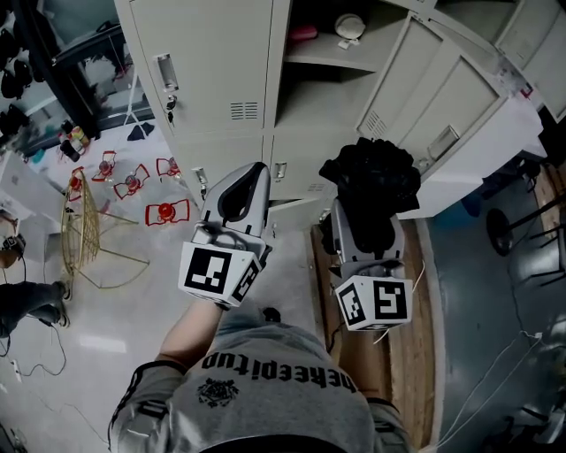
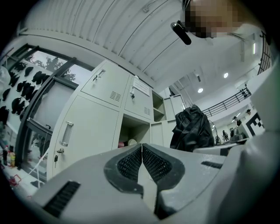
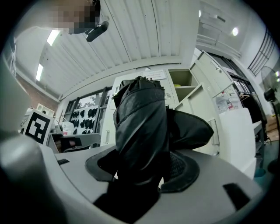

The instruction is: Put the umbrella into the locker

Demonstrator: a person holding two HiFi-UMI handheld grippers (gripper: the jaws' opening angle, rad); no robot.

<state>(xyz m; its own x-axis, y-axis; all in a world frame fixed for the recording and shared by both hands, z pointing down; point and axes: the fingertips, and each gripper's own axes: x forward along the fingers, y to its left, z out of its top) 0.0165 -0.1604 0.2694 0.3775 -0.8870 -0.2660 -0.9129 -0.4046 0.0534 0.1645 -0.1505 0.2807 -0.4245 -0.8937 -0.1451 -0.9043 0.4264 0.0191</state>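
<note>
A folded black umbrella (image 1: pixel 371 190) stands upright in my right gripper (image 1: pixel 364 232), whose jaws are shut on its lower part; in the right gripper view the umbrella (image 3: pixel 142 127) fills the middle. My left gripper (image 1: pixel 237 202) is beside it on the left, shut and empty, its pads (image 2: pixel 131 164) pressed together. The grey locker (image 1: pixel 221 62) stands ahead with one compartment (image 1: pixel 332 53) open, its door (image 1: pixel 460 115) swung out to the right. In the left gripper view the open compartment (image 2: pixel 131 131) shows left of the umbrella (image 2: pixel 192 129).
Small items lie on the open compartment's shelf (image 1: pixel 349 26). A wire rack (image 1: pixel 84 234) and red clips (image 1: pixel 133 181) lie on the floor at left. A wooden board (image 1: pixel 402 336) lies on the floor at right, with cables (image 1: pixel 495 372) beyond.
</note>
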